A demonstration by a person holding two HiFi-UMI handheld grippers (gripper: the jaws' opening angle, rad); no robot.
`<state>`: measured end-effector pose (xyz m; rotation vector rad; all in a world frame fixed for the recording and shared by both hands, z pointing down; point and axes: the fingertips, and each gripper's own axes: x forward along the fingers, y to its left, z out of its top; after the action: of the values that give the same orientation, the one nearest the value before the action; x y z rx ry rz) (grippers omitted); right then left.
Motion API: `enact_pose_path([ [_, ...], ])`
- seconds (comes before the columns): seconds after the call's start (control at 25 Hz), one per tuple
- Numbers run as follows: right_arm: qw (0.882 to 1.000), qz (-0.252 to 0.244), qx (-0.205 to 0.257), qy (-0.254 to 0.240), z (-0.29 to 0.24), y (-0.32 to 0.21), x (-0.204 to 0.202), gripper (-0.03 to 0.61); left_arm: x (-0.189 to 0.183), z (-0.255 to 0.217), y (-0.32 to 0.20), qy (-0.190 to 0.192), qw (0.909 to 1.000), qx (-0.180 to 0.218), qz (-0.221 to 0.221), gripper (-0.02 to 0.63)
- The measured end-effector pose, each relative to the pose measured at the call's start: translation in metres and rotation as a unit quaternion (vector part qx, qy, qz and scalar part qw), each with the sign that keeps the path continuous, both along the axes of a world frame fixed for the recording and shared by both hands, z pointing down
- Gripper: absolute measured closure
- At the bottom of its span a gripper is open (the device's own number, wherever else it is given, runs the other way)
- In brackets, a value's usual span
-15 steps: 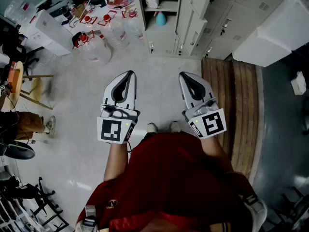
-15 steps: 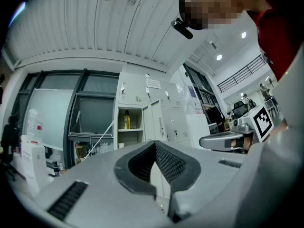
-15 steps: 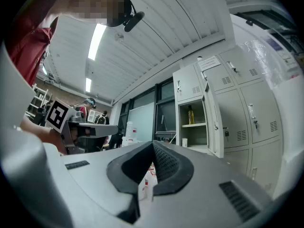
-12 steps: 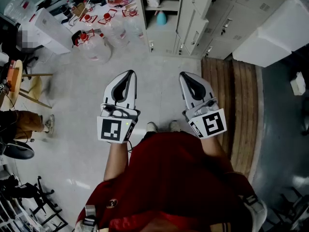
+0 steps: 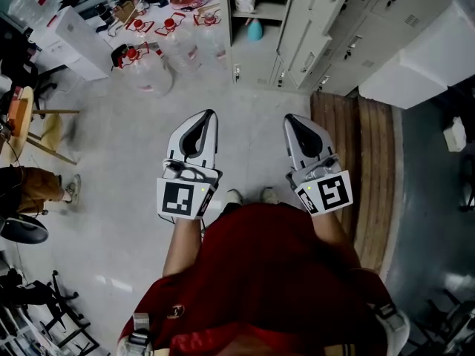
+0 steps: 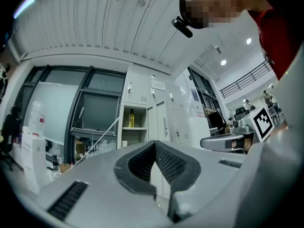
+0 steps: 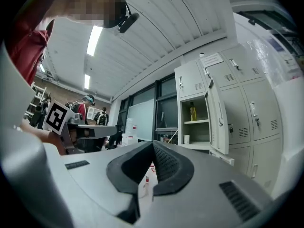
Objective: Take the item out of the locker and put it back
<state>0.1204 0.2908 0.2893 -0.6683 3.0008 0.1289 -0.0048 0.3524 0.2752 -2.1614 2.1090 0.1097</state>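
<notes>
An open locker (image 5: 256,21) stands ahead among grey lockers, its door (image 7: 217,118) swung to the right. A yellow bottle (image 7: 193,112) stands on its upper shelf, also visible as the yellow bottle (image 6: 131,118) in the left gripper view. A white cup (image 5: 245,1) sits on the shelf below, and a teal item (image 5: 254,30) lies lower still. My left gripper (image 5: 204,117) and right gripper (image 5: 295,121) are held side by side over the floor, well short of the locker. Both are shut with nothing between the pads, as the left gripper (image 6: 154,145) and right gripper (image 7: 153,145) show in their own views.
Large clear water jugs (image 5: 148,69) with red caps stand on the floor left of the lockers. A white box (image 5: 70,39) and a wooden stool (image 5: 26,124) are farther left. A wooden platform (image 5: 367,162) lies on the right, below a white cabinet (image 5: 415,54). People stand in the background.
The head view has shifted slightly, so both grippers sit a little lower and more to the right in frame. They remain shut and side by side.
</notes>
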Motion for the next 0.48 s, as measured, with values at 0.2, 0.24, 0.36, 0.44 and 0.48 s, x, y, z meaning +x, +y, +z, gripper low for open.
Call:
enact_pose_path([
  [0.2,1.0,0.005,0.002,-0.002,-0.001,0.007,-0.019,0.581,-0.016,-0.005,0.008,0.001,0.9999,0.004,0.009,0.607],
  [0.24,1.0,0.007,0.002,-0.003,-0.001,0.009,-0.023,0.581,-0.021,-0.006,0.01,0.0,0.9999,0.008,0.012,0.607],
  [0.36,1.0,0.011,0.007,-0.003,-0.001,0.015,-0.036,0.581,-0.033,-0.002,0.016,-0.002,0.9999,0.005,0.014,0.607],
  [0.44,1.0,0.011,0.012,-0.001,-0.001,0.017,-0.042,0.581,-0.038,0.002,0.016,-0.002,0.9999,0.001,0.017,0.607],
  [0.48,1.0,0.012,0.014,0.001,-0.001,0.019,-0.044,0.581,-0.04,0.005,0.016,-0.001,0.9998,-0.002,0.02,0.607],
])
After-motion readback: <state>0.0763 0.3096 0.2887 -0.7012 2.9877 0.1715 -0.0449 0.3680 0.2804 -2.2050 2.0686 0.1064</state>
